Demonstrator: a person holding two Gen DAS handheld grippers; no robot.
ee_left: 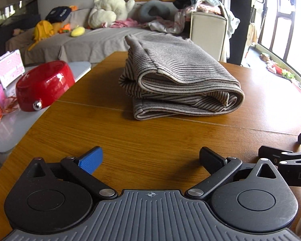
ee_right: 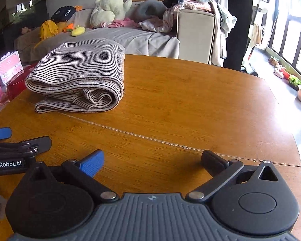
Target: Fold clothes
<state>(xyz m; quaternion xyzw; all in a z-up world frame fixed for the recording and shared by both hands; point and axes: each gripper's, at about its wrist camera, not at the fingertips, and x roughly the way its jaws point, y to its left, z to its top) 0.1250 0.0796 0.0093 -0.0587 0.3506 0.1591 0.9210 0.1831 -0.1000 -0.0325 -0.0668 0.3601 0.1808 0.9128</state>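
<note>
Well, the wooden desk takes up nearly everything, round-edged, with a seam running across it. Its far rim curves off toward the sofa, its right rim drops away to the floor by the windows, and the whole right half lies bare: plenty of room to swing there. On the left it is tighter, a red bowl-shaped object sitting on a lower white surface just beside the desk's edge.

Next down, the striped garment, and it sits folded into a thick, layered bundle on the far side of the seam, toward the desk's left part, nothing touching it. By the look of it the folding is done or close to it; the top flap lifts a little at the front.

Smallest now: both tools hang back on the near side, well apart from the cloth, side by side. Left tool has its jaws spread wide, holding nothing. Right tool the same, wide and empty, which reads as a let-go-and-retreat posture.
</note>
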